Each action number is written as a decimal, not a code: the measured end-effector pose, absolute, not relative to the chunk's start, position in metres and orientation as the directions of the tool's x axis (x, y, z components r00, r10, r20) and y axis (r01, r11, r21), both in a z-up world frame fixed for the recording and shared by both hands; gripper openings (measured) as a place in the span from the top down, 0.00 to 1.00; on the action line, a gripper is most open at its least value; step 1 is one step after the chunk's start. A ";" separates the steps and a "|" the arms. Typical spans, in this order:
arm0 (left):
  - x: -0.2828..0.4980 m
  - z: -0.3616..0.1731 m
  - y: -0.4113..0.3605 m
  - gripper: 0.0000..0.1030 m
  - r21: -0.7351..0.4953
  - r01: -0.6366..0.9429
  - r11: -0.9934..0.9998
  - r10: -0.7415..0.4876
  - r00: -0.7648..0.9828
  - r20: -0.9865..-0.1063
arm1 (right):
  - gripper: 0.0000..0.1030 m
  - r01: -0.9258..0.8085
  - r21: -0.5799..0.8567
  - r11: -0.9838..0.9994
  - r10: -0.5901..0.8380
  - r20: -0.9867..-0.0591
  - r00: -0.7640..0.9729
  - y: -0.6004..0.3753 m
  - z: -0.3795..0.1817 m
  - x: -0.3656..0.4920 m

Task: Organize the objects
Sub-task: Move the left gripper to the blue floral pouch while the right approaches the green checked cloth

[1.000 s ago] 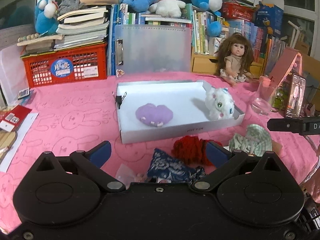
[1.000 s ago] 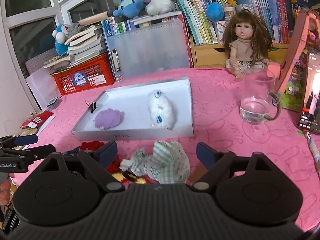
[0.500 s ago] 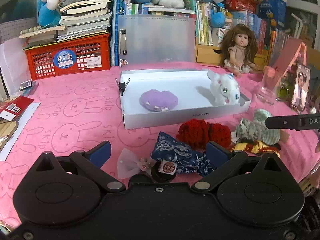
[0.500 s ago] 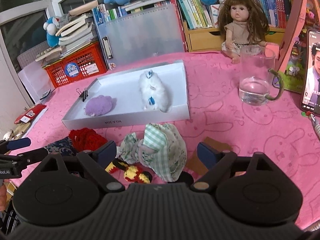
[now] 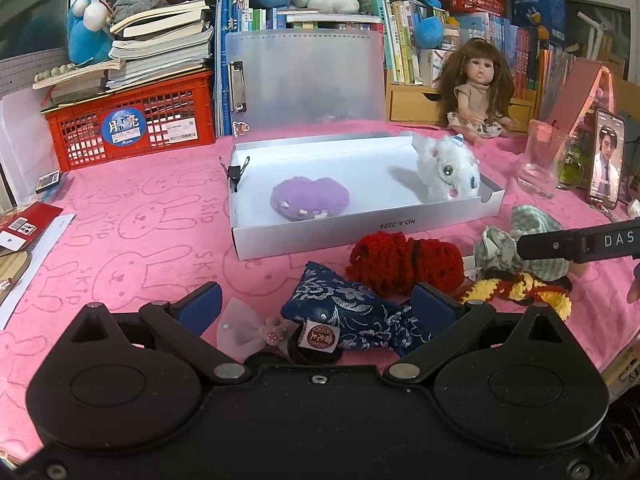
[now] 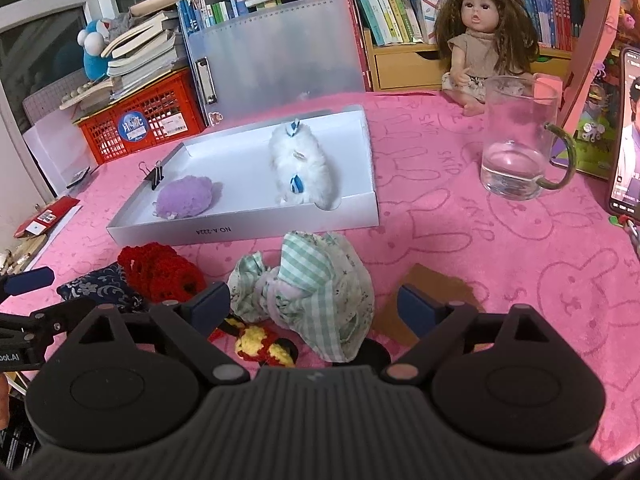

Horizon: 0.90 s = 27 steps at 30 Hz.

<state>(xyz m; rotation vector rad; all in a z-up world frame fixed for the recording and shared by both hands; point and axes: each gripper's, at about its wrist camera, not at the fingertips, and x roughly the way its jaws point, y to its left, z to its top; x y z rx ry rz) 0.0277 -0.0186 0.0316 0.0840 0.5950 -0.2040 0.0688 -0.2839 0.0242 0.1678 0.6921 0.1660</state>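
Observation:
A white tray (image 5: 360, 232) (image 6: 240, 234) on the pink cloth holds a purple heart plush (image 5: 310, 199) (image 6: 184, 202) and a white fluffy toy (image 5: 446, 170) (image 6: 302, 170). In front of it lie a red crochet piece (image 5: 404, 260) (image 6: 160, 270), a blue brocade pouch (image 5: 348, 314) (image 6: 96, 290), a sheer bow clip (image 5: 248, 326), a green checked cloth bundle (image 5: 532, 240) (image 6: 316, 292) and a yellow-red knit strip (image 5: 516, 288) (image 6: 260, 340). My left gripper (image 5: 316, 306) is open over the pouch. My right gripper (image 6: 316, 304) is open around the bundle, pads not pressing.
A glass mug (image 6: 516, 140) with water, a phone (image 6: 624, 136) and a doll (image 6: 486, 28) stand at the right. A red crate (image 5: 132, 120), books and a clear folder (image 5: 300, 80) line the back. Cards and paper (image 5: 28, 228) lie at the left edge.
Both grippers have sunk toward the loose items in front of the tray; the pouch and the bundle now sit higher between the fingers. Nothing has been grasped.

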 end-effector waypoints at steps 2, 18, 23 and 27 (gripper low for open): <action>0.029 0.030 -0.021 0.02 0.022 0.204 0.979 -0.157 0.814 -0.559 | 0.08 -0.098 0.193 0.976 0.198 -0.619 0.760 -0.282 0.023 0.070; 0.037 0.015 -0.024 0.00 0.008 0.193 0.981 -0.156 0.814 -0.559 | 0.07 -0.108 0.135 0.985 0.169 -0.629 0.759 -0.267 0.012 0.079; 0.038 0.009 -0.026 0.00 0.030 0.192 0.981 -0.142 0.815 -0.562 | 0.06 -0.105 0.136 0.985 0.168 -0.637 0.752 -0.266 0.008 0.081; 0.039 0.008 -0.026 0.00 0.023 0.187 0.982 -0.141 0.814 -0.564 | 0.06 -0.099 0.134 0.986 0.163 -0.642 0.750 -0.266 0.006 0.083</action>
